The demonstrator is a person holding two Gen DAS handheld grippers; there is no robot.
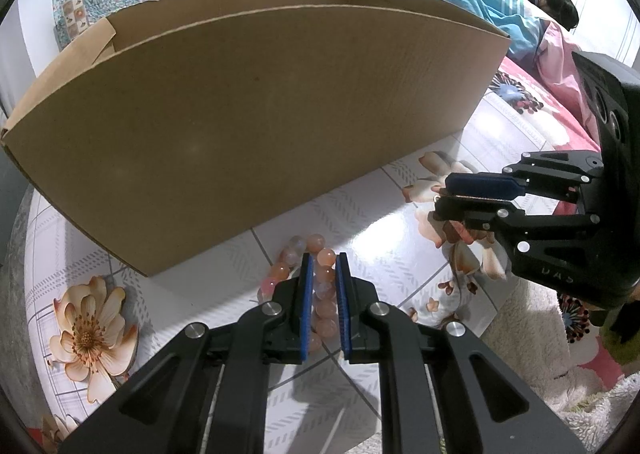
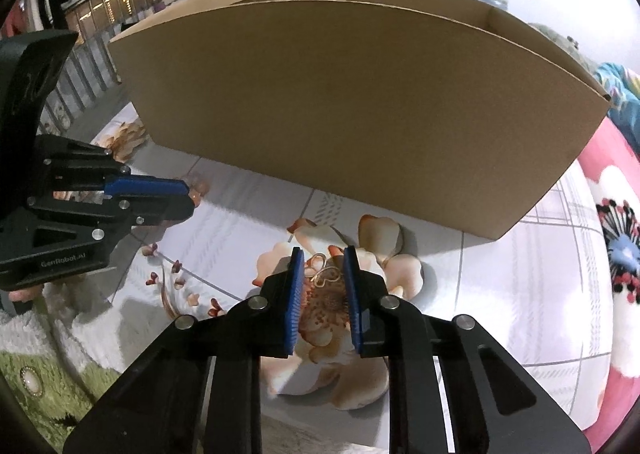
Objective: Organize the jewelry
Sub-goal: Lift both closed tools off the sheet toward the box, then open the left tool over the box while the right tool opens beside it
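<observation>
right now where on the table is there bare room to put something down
Bare cloth lies between the bead bracelet and the right tool, bordered behind by the cardboard box. More lies right of the gold piece, below the box's corner. It is crowded at both tool tips, each straddling jewelry. The box floor is hidden.

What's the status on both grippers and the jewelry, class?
Left gripper: jaws closing around bead bracelet, not clamped. Right gripper: jaws open astride gold heart piece. Cardboard box behind, nothing blocking.
</observation>
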